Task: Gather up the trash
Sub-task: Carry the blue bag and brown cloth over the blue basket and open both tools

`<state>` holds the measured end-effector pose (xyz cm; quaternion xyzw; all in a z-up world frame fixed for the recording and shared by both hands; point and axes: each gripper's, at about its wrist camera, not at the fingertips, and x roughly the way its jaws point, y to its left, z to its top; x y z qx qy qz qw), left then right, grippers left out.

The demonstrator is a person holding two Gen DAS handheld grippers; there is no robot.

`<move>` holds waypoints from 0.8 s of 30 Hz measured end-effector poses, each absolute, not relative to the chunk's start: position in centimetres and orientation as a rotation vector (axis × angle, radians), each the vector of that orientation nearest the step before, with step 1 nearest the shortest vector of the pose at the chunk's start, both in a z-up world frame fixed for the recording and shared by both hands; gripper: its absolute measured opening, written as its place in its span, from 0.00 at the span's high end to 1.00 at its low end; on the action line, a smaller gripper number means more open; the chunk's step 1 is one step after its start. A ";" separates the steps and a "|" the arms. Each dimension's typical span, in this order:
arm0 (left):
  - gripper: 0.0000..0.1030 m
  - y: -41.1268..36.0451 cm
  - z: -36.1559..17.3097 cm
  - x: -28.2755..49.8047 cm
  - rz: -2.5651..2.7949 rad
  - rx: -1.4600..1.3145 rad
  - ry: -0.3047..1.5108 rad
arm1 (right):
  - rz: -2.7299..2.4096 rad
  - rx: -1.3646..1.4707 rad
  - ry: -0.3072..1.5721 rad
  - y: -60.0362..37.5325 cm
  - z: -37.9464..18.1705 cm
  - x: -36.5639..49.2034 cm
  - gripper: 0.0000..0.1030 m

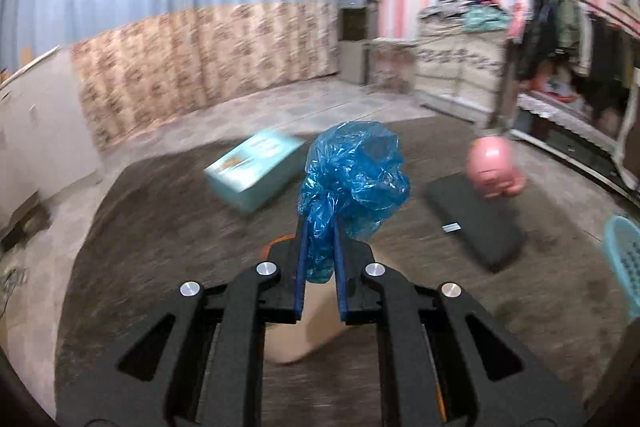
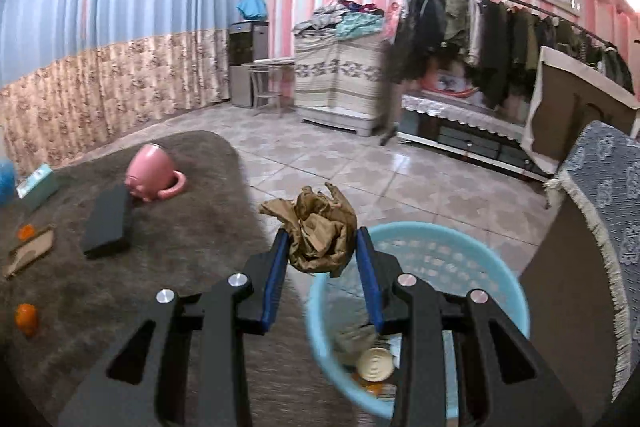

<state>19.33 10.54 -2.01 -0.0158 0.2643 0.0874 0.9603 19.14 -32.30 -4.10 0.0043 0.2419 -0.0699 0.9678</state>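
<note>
Left gripper [image 1: 319, 227] is clamped tight on one blue bag [image 1: 354, 179], held up over the rug [image 1: 160, 227]. Right gripper [image 2: 322, 241] pinches one brown paper wad [image 2: 318, 233] right above the basket [image 2: 500, 267]. On the rug: one pink mug [image 2: 150, 173], two oranges [image 2: 27, 319], one black box [image 2: 108, 219].

Basket [image 2: 416, 247] mouth open below; sofa [image 2: 600, 211] (right) crowds it.

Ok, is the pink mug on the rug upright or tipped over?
Tipped over. In the right wrist view the pink mug lies on its side on the brown rug, its handle resting on the pile, beside the black box.
</note>
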 end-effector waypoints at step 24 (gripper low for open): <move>0.90 -20.5 -3.0 21.7 -0.422 0.121 0.546 | -0.414 0.223 0.495 -46.0 -7.2 16.6 0.66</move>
